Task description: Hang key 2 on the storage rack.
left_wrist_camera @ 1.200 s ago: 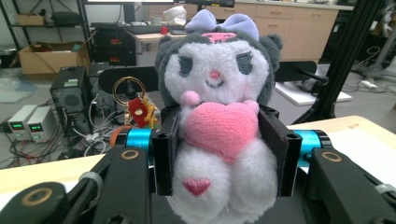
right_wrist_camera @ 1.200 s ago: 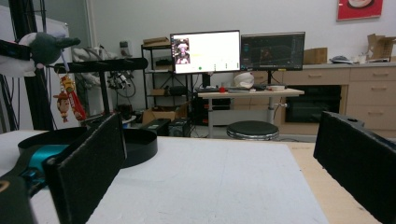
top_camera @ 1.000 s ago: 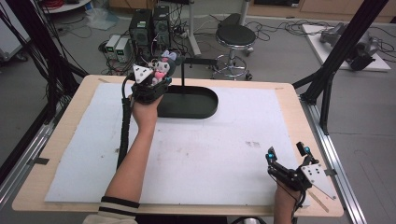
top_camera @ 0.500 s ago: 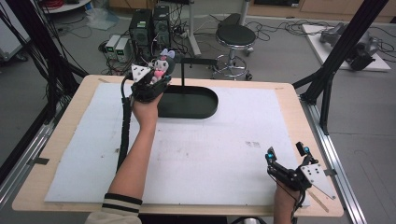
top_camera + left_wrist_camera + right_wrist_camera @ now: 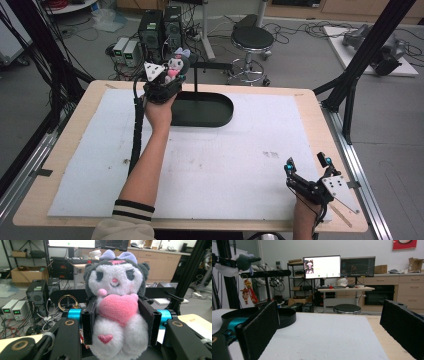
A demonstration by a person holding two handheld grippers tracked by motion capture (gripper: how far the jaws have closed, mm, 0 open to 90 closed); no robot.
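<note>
Left gripper (image 5: 167, 80), upper left of the high view, has shifted slightly toward the stand's horizontal bar (image 5: 212, 65); the plush toy (image 5: 176, 66) clamped in it now sits marginally higher.

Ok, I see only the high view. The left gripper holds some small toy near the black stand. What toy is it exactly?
Observer: A white plush doll hugging a pink heart, with a purple bow on its head. The left gripper is pressing its body from both sides.
Operator: Does anything already hang on the stand?
Observer: Yes. In the right gripper view a small cowboy figure hangs under the stand's bar.
Operator: And is the right gripper holding something?
Observer: No. The right gripper is wide open, nothing between its jaws, above the white mat.
</note>
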